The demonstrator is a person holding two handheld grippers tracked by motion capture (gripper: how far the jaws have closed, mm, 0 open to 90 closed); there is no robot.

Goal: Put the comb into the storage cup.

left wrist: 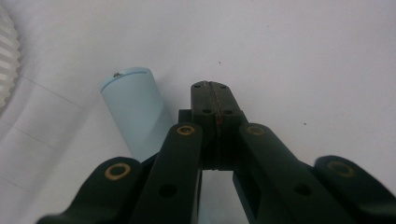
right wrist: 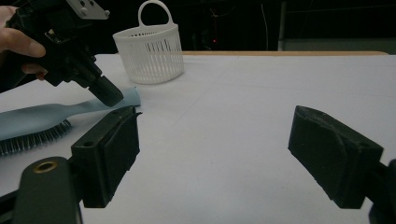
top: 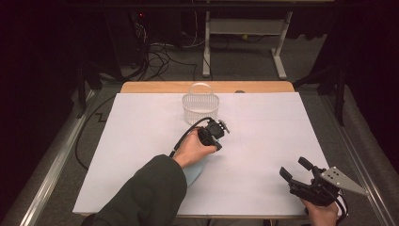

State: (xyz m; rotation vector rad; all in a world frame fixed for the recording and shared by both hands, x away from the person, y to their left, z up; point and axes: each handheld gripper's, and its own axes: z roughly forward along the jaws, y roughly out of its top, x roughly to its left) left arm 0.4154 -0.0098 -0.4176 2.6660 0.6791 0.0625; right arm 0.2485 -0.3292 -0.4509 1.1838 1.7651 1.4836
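Note:
A light blue hairbrush (right wrist: 46,116) lies flat on the white table, bristles toward the near side, its handle (left wrist: 135,112) pointing to the basket. Part of the brush (top: 192,173) peeks out under the person's left forearm. My left gripper (left wrist: 215,91) is shut with nothing between its jaws. It points down at the table just beside the handle's end, seen also as the left gripper (right wrist: 109,95) and the left gripper (top: 216,143). My right gripper (top: 294,168) rests at the near right of the table, its jaws wide open and empty, as the right gripper (right wrist: 219,158) shows.
A white slotted basket (top: 201,107) with a loop handle stands at the back middle of the table, also the basket (right wrist: 150,53). White paper (top: 263,136) covers the tabletop. Beyond the wooden far edge (top: 207,87) are cables and a table frame on the floor.

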